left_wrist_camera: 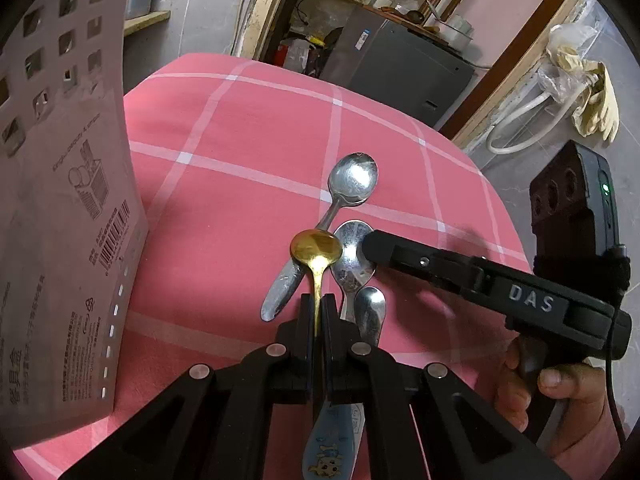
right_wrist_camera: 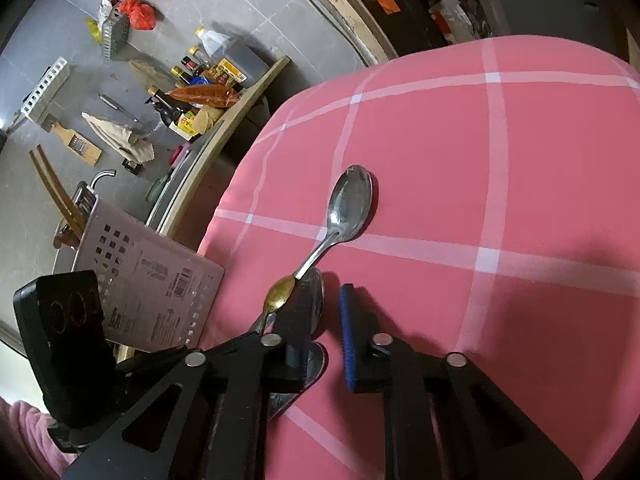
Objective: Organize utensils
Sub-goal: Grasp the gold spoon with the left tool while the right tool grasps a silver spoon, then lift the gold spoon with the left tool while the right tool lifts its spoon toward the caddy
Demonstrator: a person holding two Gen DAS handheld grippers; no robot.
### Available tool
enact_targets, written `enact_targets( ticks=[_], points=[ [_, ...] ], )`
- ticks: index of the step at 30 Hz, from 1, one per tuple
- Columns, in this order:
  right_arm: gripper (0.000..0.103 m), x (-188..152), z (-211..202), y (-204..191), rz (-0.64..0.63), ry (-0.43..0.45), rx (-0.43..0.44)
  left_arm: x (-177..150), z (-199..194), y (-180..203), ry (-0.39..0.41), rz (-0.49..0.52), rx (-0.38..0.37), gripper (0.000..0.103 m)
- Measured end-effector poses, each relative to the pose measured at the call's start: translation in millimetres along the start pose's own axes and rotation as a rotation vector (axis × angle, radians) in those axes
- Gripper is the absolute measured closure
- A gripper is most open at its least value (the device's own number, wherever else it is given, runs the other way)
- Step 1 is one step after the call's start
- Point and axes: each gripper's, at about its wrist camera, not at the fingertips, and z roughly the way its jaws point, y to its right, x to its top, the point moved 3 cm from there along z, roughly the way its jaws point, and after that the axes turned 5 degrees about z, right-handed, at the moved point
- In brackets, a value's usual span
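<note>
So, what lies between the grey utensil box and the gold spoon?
Only bare pink checked cloth separates the grey utensil box and the gold spoon, clearest in the left wrist view.

Black right gripper (left_wrist_camera: pixel 370 246) wears raised "DAS" lettering, a green light beside it, silver rivets, blue pad.

On the tablecloth (left_wrist_camera: pixel 224 128) several spoons lie clustered near the front edge. The farthest spoon (left_wrist_camera: pixel 352 179) lies beyond the others, its handle running back under the small spoon (left_wrist_camera: pixel 316 245). The perforated basket (left_wrist_camera: pixel 60 184) stands at the left, beside the spoons.
</note>
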Motion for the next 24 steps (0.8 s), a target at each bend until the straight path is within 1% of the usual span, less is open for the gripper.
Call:
enact_targets(
  ticks=[2, 5, 8, 11, 13, 15, 17, 18, 19, 21, 24],
  points=[
    [0.100, -0.3, 1.7, 0.6, 0.014, -0.020, 0.010, 0.0, 0.0, -0.1, -0.006, -0.001, 0.000, 0.099],
    [0.100, -2.2, 6.9, 1.4, 0.054, -0.069, 0.062, 2.8, 0.4, 0.3, -0.021, 0.012, -0.005, 0.099],
    [0.100, -5.3, 8.2, 1.9, 0.072, -0.074, 0.060, 4.5, 1.2, 3.4, -0.036, 0.039, 0.001, 0.099],
    [0.101, -11.1, 1.7, 2.5, 0.098, -0.050, 0.048, 5.3, 0.9, 2.9, -0.050, 0.028, -0.007, 0.099],
    [0.101, -16.2, -14.0, 2.1, 0.108, -0.007, 0.018, 5.4, -1.1, 4.4, -0.052, 0.027, -0.018, 0.099],
    [0.101, -19.1, -30.6, 4.1, 0.117, 0.035, -0.005, 5.3, -7.6, 6.5, -0.037, 0.034, -0.032, 0.099],
    [0.101, -25.6, -58.0, 0.6, 0.120, 0.115, -0.042, 6.7, -15.9, 9.7, -0.016, 0.041, -0.055, 0.099],
    [0.101, -25.9, -66.7, 1.0, 0.121, 0.138, -0.049, 7.3, -20.5, 11.3, -0.006, 0.046, -0.064, 0.099],
    [0.101, -29.3, -82.4, -2.8, 0.123, 0.188, -0.064, 8.2, -27.8, 15.3, 0.010, 0.055, -0.079, 0.099],
    [0.101, -30.5, -102.8, -6.6, 0.116, 0.244, -0.093, 10.0, -38.1, 21.8, 0.035, 0.071, -0.100, 0.099],
    [0.101, -33.9, -139.7, -24.1, 0.084, 0.355, -0.155, 14.6, -58.3, 33.4, 0.083, 0.116, -0.125, 0.099]
  ],
)
